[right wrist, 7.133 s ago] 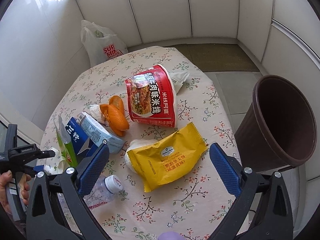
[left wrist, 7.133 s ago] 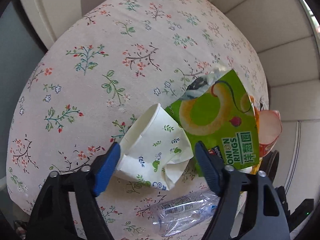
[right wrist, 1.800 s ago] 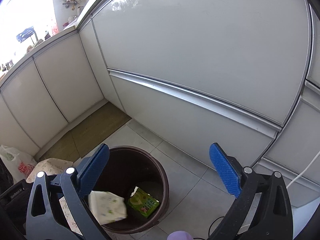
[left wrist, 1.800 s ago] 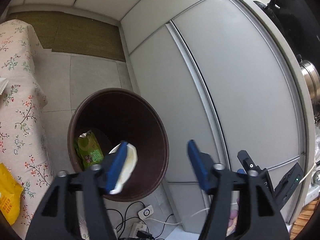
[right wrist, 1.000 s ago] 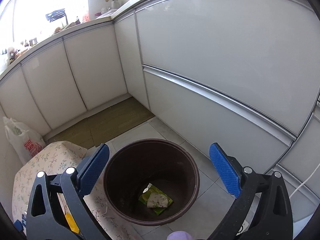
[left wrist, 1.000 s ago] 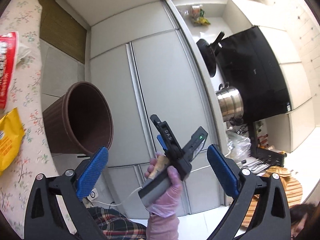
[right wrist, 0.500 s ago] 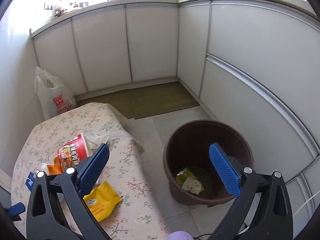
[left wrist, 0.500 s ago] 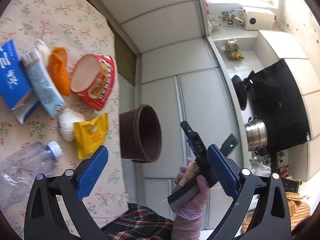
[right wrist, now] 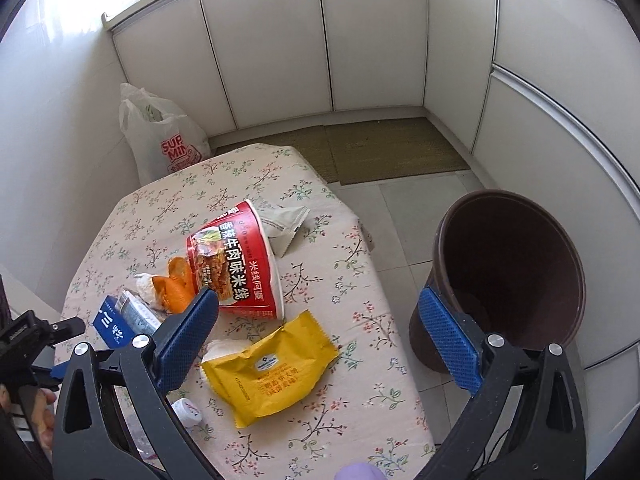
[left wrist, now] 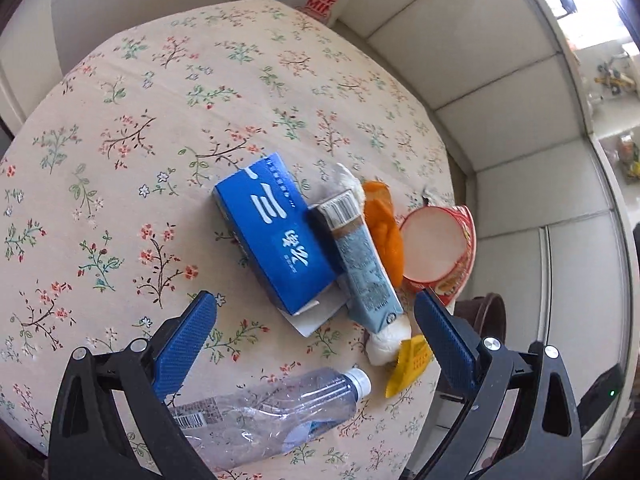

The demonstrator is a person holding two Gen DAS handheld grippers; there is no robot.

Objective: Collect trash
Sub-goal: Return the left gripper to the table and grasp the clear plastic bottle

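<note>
In the left wrist view the brown bin (left wrist: 486, 316) shows only as a sliver past the table's (left wrist: 120, 92) right edge, behind a blue finger (left wrist: 444, 336); the yellow packet (left wrist: 410, 364) is mostly hidden there; in the right wrist view the clear bottle (right wrist: 186, 412) shows only its cap; the bin's floor is too dark to read.

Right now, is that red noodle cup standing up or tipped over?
Tipped over. The red noodle cup lies on its side on the table; the left wrist view looks into its open, white inside.
</note>
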